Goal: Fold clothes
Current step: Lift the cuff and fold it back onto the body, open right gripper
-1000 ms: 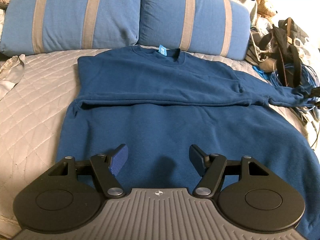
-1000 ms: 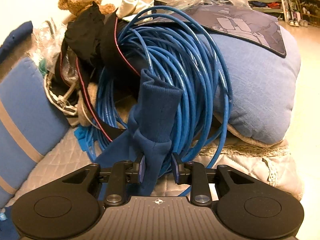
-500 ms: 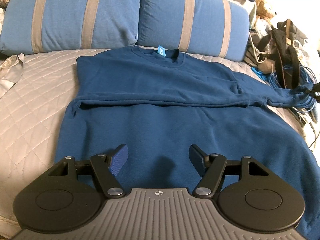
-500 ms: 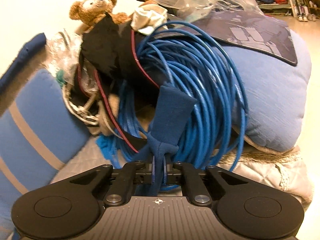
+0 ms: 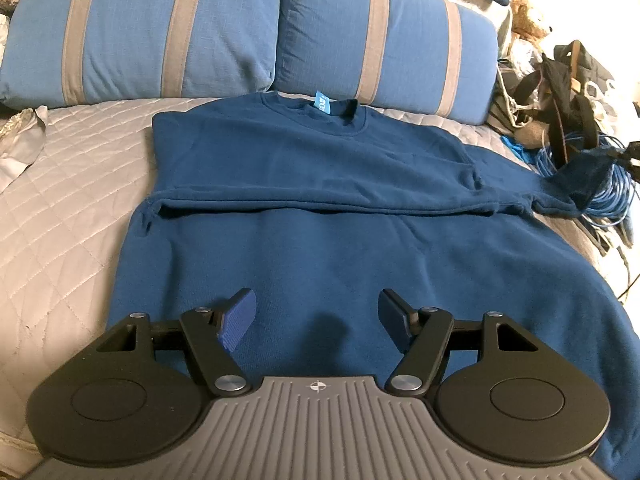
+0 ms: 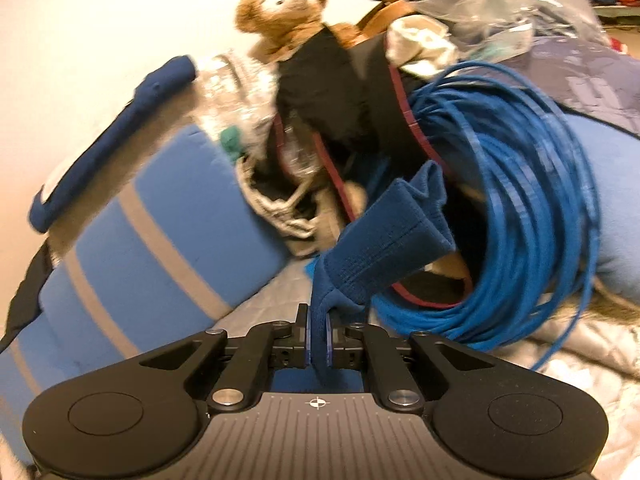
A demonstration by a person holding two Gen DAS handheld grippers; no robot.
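Note:
A navy sweatshirt (image 5: pixel 304 200) lies flat on the quilted bed, collar toward the pillows, its left sleeve folded across the chest. My left gripper (image 5: pixel 318 314) hovers open over the lower part of the sweatshirt with nothing between its fingers. The right sleeve stretches off to the right, and its ribbed cuff (image 6: pixel 384 236) sticks up out of my right gripper (image 6: pixel 319 340), which is shut on the sleeve just below the cuff. In the left wrist view that lifted cuff (image 5: pixel 592 164) and the right gripper (image 5: pixel 630 154) show at the far right edge.
Two blue striped pillows (image 5: pixel 152 28) line the head of the bed. A coil of blue cable (image 6: pixel 532 208), a black bag (image 6: pixel 340 92), a teddy bear (image 6: pixel 288 12) and a light blue cushion (image 6: pixel 616 200) crowd the right side. Grey quilt (image 5: pixel 60 208) lies bare on the left.
The right gripper has shut on the sleeve below the cuff and lifted it up off the cable coil. The left gripper has not moved.

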